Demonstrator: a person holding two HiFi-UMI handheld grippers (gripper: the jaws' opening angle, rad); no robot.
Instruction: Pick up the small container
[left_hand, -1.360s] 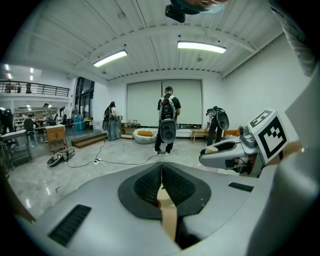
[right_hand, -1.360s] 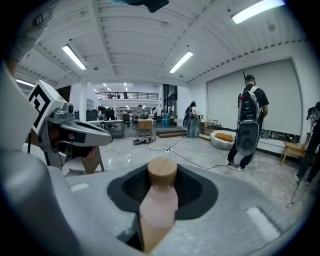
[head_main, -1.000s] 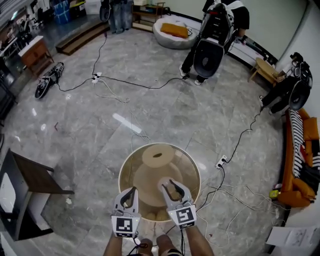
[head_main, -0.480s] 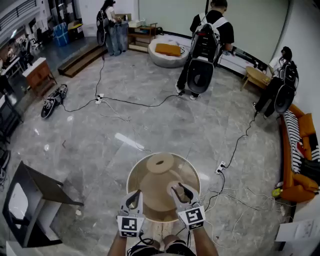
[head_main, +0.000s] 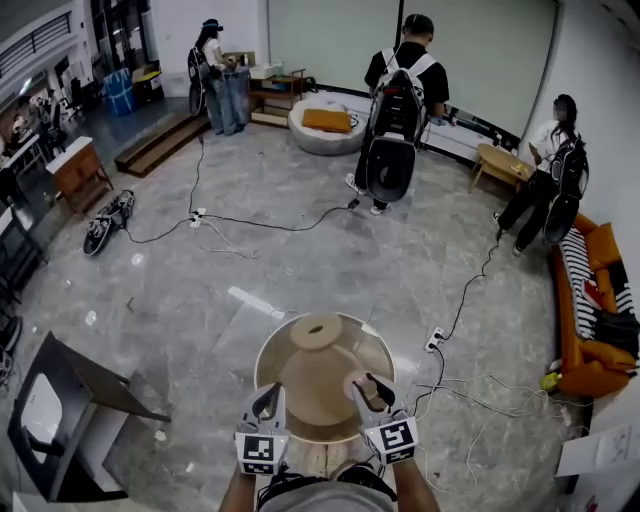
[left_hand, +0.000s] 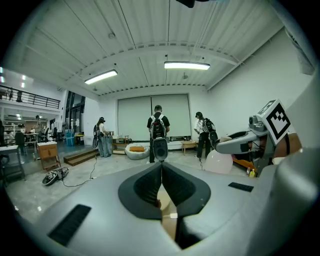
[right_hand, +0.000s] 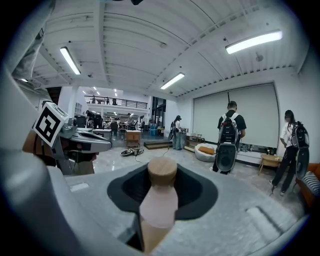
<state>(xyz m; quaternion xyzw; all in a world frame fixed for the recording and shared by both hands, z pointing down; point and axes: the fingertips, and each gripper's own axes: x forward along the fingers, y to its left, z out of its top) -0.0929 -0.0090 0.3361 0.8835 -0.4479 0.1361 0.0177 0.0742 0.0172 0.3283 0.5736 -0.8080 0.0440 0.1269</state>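
The small container sits clamped between the right tongs

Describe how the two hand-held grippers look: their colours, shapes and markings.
Both look alike. The left gripper and the right gripper have light grey bodies. Each ends in two curved jaws lined with black textured pads. Each carries a white cube printed with black square markers. The forearms behind them appear to have no sleeves.
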